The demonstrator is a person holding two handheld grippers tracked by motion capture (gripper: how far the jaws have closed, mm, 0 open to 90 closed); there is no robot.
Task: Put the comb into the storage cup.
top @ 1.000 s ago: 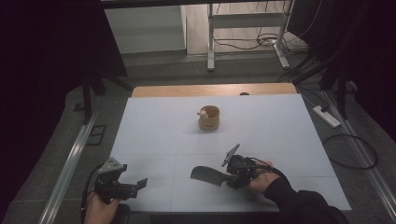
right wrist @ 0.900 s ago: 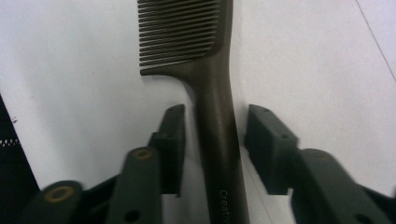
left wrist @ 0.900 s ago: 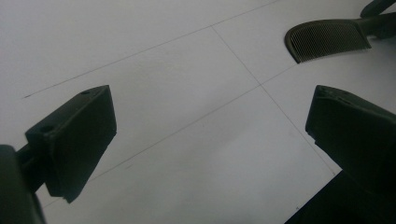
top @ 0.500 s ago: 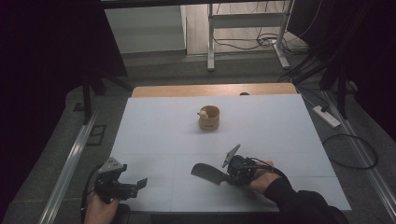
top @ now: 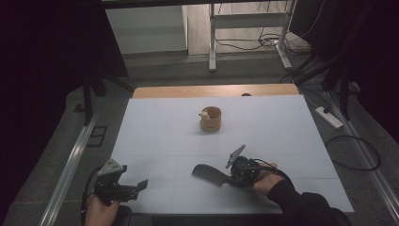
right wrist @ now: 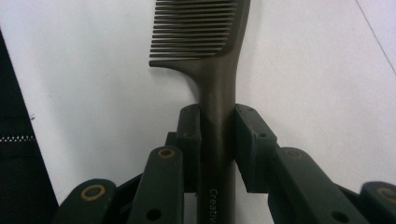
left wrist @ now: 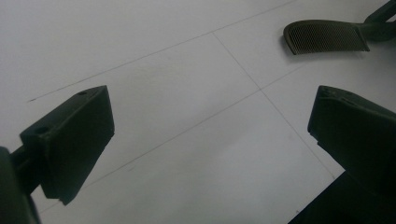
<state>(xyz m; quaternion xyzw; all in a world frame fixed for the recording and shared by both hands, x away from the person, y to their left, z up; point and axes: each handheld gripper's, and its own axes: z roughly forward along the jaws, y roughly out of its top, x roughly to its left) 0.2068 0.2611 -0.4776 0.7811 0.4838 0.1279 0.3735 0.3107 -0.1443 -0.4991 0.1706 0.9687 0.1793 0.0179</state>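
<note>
I am looking into a dim room with a grey floor, cables trailing across it and a metal frame standing at the back, and in front of me sits the desk, its top covered by a pale sheet marked with thin seam lines and a strip of bare wood showing along its far edge. Toward the far middle of that sheet stands a small round wooden cup, upright, with something pale poking over its rim that I cannot make out; it is well apart from both of my hands. At the near left corner my left gripper hovers just over the desk edge, its jaws spread wide with nothing between them. At the near right, my right gripper has its jaws closed tight on the handle of a dark comb; they have just finished closing on it. The comb lies flat on the sheet, toothed end pointing away from my right hand toward the left, near the front edge of the desk.
</note>
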